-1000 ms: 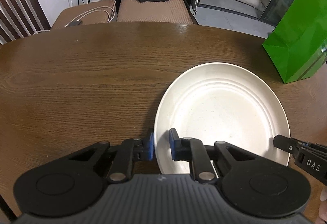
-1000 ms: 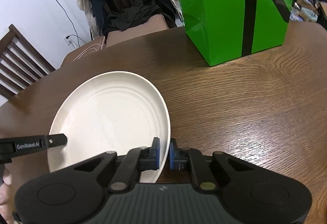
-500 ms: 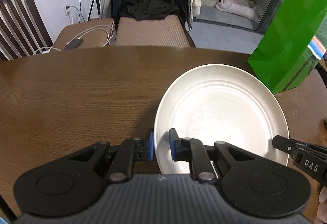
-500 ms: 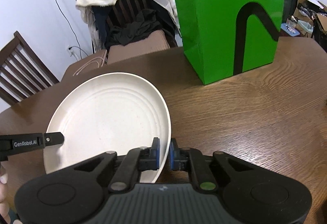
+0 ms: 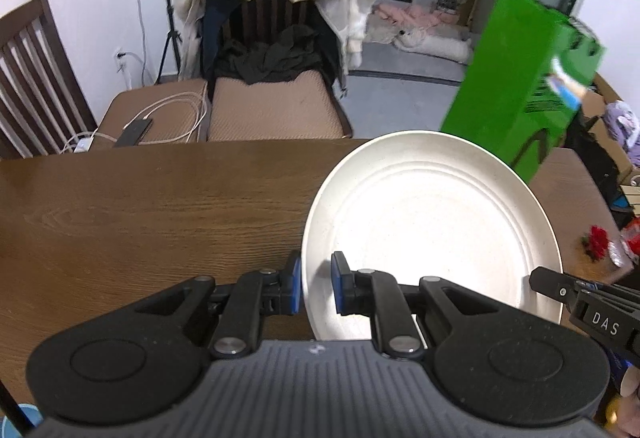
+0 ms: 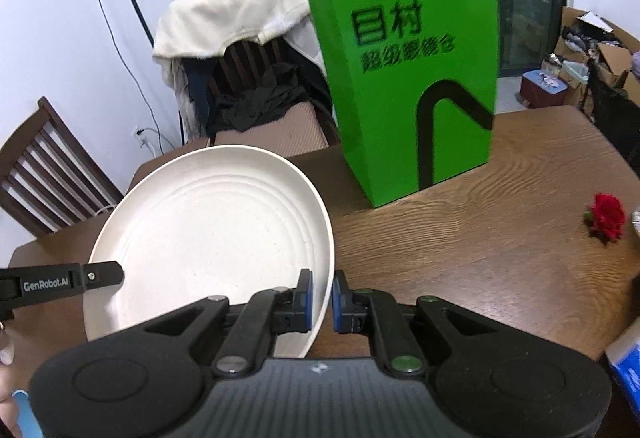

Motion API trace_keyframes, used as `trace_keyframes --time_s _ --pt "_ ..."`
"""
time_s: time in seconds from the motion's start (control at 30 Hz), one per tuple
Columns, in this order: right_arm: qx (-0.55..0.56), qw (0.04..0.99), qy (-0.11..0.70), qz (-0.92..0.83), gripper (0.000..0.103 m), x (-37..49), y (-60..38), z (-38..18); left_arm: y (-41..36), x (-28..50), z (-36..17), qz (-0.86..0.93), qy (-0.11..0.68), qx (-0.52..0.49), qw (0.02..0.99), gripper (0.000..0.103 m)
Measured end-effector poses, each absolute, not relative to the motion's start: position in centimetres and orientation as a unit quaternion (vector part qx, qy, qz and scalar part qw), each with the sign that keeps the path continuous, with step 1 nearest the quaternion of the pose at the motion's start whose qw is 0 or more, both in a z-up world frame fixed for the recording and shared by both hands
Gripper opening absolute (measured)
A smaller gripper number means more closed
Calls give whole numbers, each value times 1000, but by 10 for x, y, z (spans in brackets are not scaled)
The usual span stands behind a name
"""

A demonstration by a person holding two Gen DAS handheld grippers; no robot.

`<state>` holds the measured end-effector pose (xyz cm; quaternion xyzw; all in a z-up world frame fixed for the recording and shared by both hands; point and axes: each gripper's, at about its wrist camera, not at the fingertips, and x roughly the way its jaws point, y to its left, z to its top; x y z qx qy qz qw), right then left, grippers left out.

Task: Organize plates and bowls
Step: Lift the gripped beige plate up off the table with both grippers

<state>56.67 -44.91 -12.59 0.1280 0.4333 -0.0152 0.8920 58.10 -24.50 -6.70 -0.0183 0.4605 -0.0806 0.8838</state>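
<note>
Both grippers pinching the white plate [image 5: 432, 222] by opposite rims, lower centre, above the table [image 5: 140, 206]: left gripper [image 5: 316, 288], right gripper [image 6: 321, 300]. Only the right view shows the red flower [image 6: 606, 216] clearly, plus the green bag's [image 6: 404, 66] printed front.

Round cream plate [image 5: 432, 230] with ringed centre — tilted, off the table.

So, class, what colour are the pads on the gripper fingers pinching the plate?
Blue pads on black fingers, clearest in the right wrist view.
</note>
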Motion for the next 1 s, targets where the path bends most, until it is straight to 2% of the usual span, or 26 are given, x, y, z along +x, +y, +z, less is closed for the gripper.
trace_keyframes --time_s 0.33,1.0 --pt "130 901 412 -45 9 505 -442 -87 -240 531 -35 -116 443 -11 889 16" --pt "148 900 400 -94 10 370 -412 -52 -220 420 -9 -160 440 26 883 16"
